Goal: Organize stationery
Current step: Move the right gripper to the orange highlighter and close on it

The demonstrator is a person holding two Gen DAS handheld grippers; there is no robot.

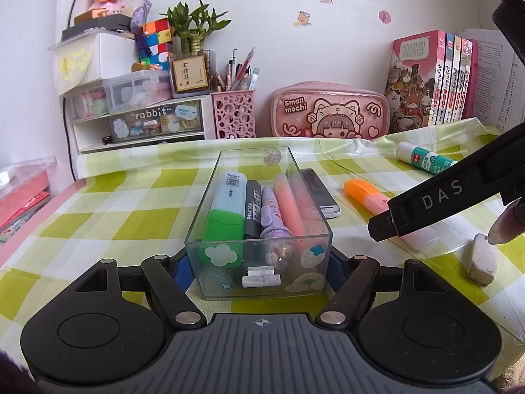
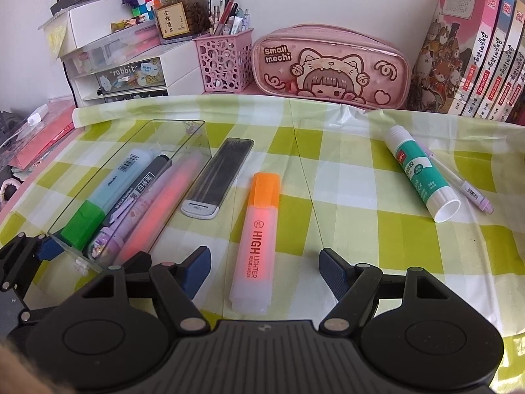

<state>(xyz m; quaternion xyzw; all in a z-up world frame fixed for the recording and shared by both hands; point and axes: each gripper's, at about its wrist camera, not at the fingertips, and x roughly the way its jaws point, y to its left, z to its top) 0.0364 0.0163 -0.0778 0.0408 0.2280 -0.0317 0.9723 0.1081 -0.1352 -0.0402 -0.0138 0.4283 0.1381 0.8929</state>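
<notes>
The left gripper (image 1: 259,272) has its two blue pads pressed against the near end of a clear plastic box (image 1: 259,229), one on each side, so it pinches the box, which stands on the green and white checked tablecloth (image 1: 115,203). Inside the box lie a green-capped highlighter (image 1: 226,216), a black Platinum marker (image 1: 252,210), a purple pen with cartoon print (image 1: 274,220) and a pink highlighter (image 1: 292,207). Just beside the box, on its right, lies a dark flat lead case (image 2: 218,177). The right gripper (image 2: 264,267) has its fingers spread wide, and the orange-capped highlighter (image 2: 259,243) lies on the cloth between them; neither pad touches it. Farther right a glue stick (image 2: 420,174) lies tilted, with a thin lilac pen (image 2: 466,187) just behind it. From the left camera a white eraser (image 1: 482,259) shows near the right gripper's body. At the back stand a pink pencil case (image 2: 331,69) and a pink pen holder (image 2: 223,62).
</notes>
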